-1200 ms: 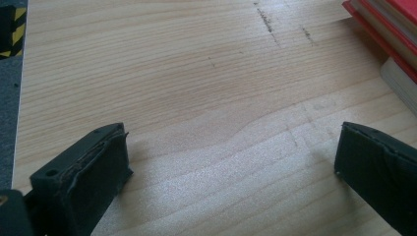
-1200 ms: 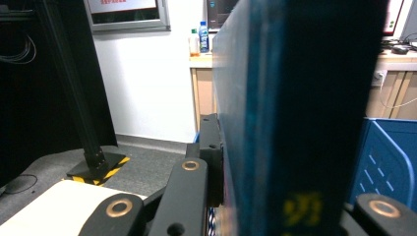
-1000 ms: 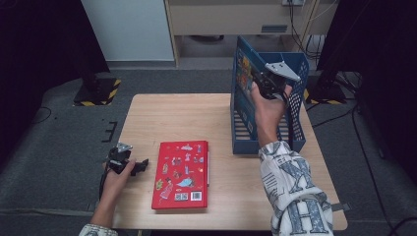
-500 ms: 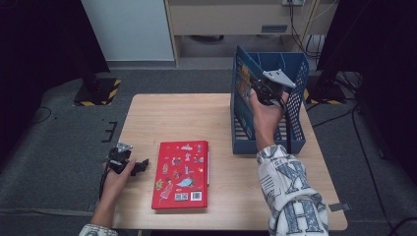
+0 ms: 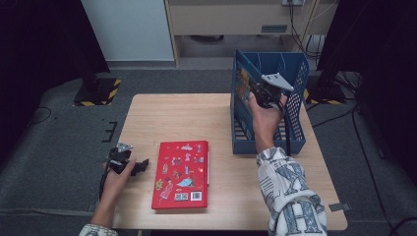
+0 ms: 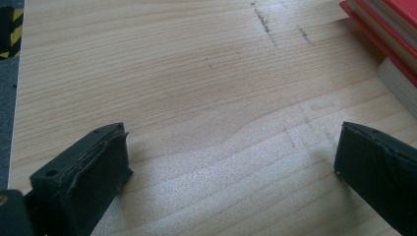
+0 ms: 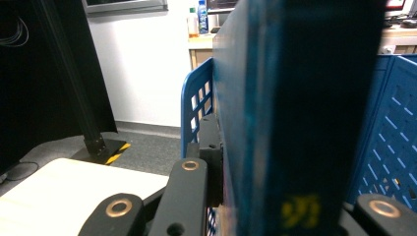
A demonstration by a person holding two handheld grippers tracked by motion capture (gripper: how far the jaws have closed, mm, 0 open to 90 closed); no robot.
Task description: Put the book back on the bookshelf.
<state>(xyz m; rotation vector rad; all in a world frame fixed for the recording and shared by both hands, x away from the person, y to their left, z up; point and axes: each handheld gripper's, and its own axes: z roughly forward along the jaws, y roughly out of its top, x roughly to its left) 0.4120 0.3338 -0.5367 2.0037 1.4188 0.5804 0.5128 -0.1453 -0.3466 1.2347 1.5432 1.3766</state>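
a blue book [image 7: 300, 113] stands upright inside the blue file basket [image 5: 295, 73] at the right back of the counter [image 5: 196, 113], pressed against the basket's left wall, and the right hand-held gripper [image 5: 263, 93] is clamped on its edge, with the jaws closed on either side of the book in the right gripper view. a red book [image 5: 181, 174] (cover up, with small pictures on it) lies flat near the front of the counter, and just to its left the left hand-held gripper [image 5: 137, 166] rests low over the bare wood with its jaws spread wide and nothing between them.
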